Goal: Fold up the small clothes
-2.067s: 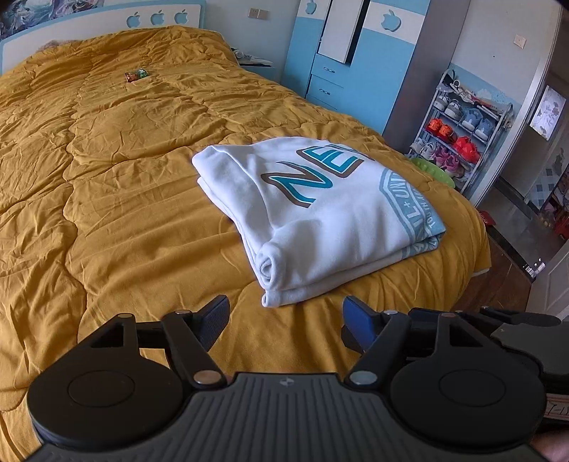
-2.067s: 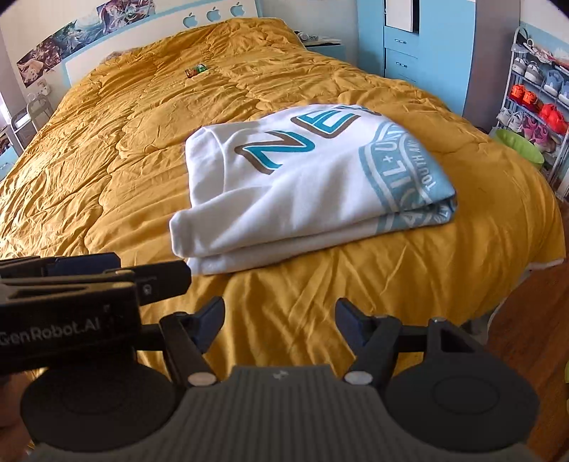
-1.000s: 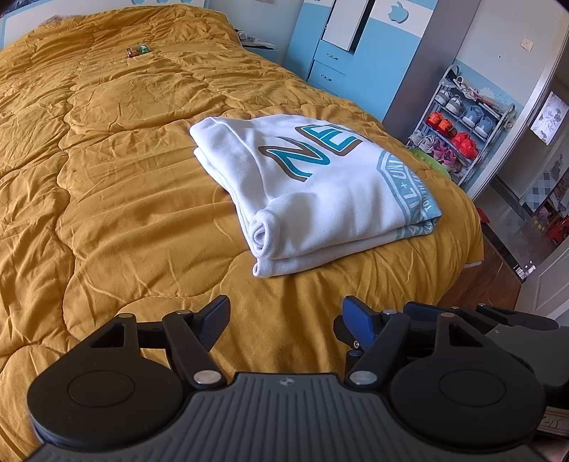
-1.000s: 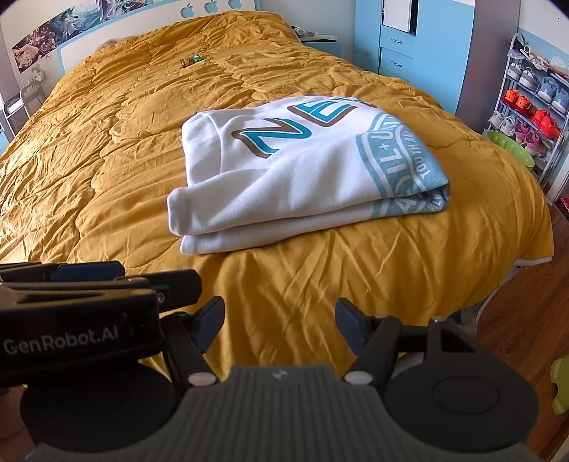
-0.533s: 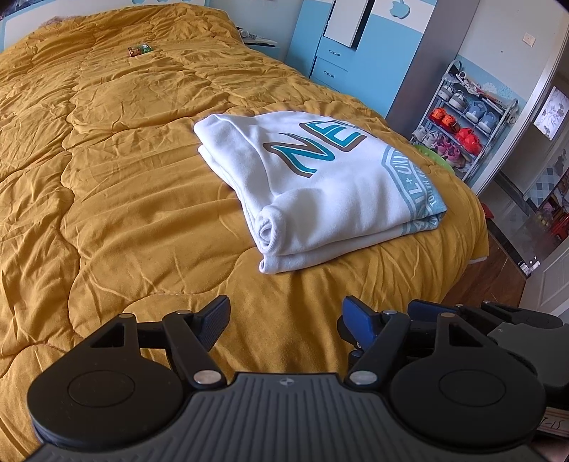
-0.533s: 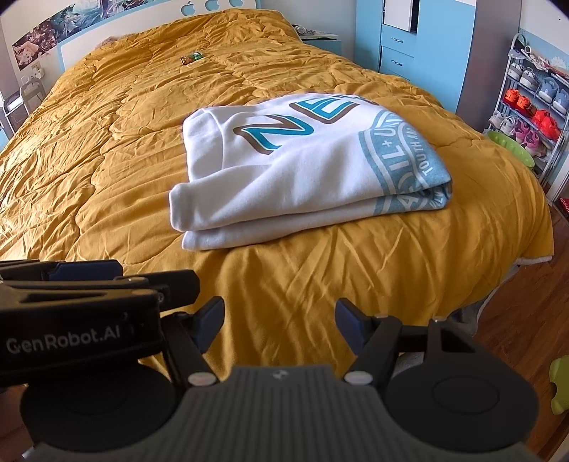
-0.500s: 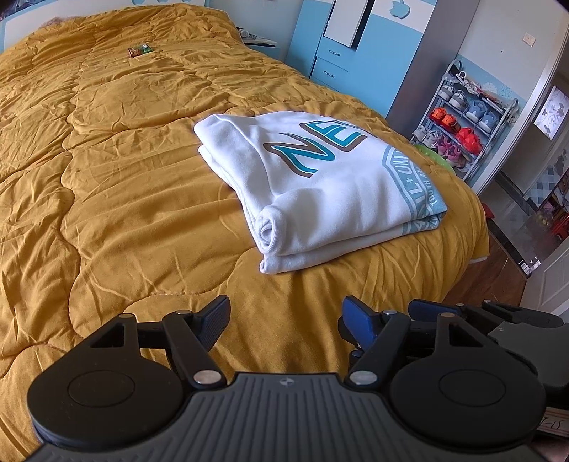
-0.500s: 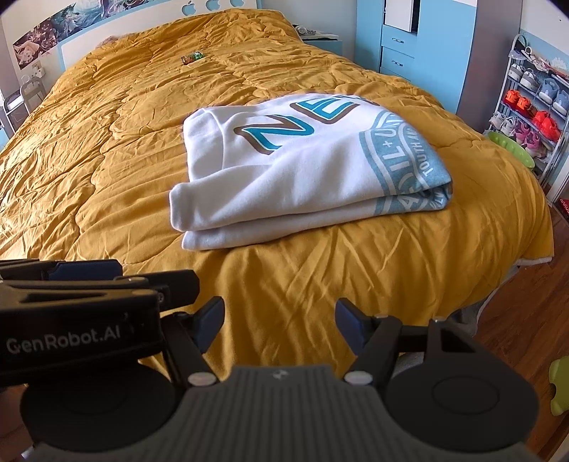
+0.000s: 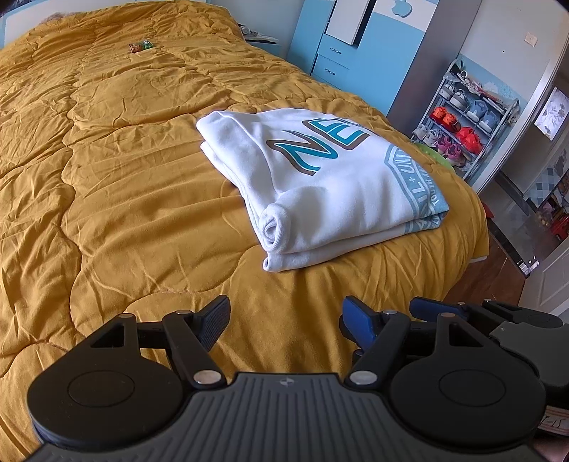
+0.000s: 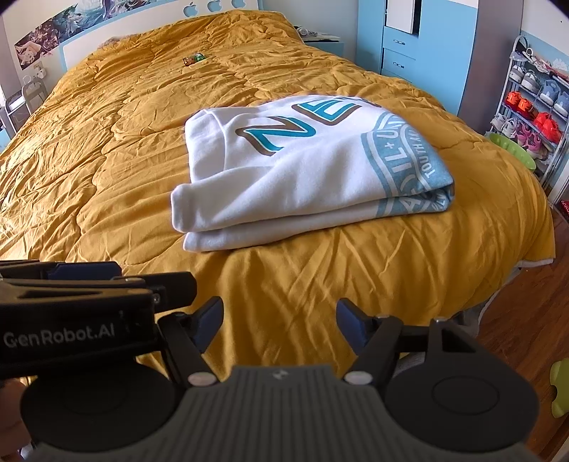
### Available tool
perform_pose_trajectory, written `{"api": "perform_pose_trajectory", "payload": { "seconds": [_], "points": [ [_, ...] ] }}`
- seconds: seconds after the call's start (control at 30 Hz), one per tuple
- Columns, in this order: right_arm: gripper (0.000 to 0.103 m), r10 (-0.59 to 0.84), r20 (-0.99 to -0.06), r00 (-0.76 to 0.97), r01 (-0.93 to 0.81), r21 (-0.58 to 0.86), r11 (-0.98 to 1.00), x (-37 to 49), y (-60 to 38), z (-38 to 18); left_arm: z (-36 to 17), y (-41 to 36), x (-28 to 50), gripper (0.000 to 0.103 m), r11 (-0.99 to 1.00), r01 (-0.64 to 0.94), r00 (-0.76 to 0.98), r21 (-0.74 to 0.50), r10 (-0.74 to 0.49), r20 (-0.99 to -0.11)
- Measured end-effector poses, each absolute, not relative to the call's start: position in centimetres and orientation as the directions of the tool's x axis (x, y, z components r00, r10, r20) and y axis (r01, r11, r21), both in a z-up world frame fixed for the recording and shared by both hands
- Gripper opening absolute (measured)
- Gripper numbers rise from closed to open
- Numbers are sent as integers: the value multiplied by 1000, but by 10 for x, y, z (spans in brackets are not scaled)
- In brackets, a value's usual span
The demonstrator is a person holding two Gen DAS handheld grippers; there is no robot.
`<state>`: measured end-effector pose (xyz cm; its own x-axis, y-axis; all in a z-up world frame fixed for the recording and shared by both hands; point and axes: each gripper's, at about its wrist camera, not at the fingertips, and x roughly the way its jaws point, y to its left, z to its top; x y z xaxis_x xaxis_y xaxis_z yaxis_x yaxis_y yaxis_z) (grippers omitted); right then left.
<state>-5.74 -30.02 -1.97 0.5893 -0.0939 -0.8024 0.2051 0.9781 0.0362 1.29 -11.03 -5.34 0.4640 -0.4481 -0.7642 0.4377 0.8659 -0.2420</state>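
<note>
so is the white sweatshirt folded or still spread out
Folded: the white sweatshirt lies as a compact stack of layers on the yellow quilt, layered edges showing along its near side.

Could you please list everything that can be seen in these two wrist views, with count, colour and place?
Folded white sweatshirt with teal lettering: one, white and teal, lying near the foot of the bed.
Mustard quilted bedspread: one, mustard yellow, covering the whole bed.
Small green and red packet: one, on the bedspread near the headboard.
White and blue headboard: one, at the bed's far end.
Blue and white wardrobe: one, beyond the bed on the right.
Metal shoe rack: one, grey, holding several pairs, by the right wall.
Left gripper: one, black, open, empty, before the bed's foot.
Right gripper: one, black, open, empty, beside the left.
</note>
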Motion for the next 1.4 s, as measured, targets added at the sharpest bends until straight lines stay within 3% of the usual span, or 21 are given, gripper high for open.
{"api": "perform_pose_trajectory", "payload": {
  "seconds": [1.4],
  "points": [
    [66,-78,-789,610,186,46,982,-55,-292,-19,-52,-101,14,80,869,431,475,-245,-449,-757]
  ]
}}
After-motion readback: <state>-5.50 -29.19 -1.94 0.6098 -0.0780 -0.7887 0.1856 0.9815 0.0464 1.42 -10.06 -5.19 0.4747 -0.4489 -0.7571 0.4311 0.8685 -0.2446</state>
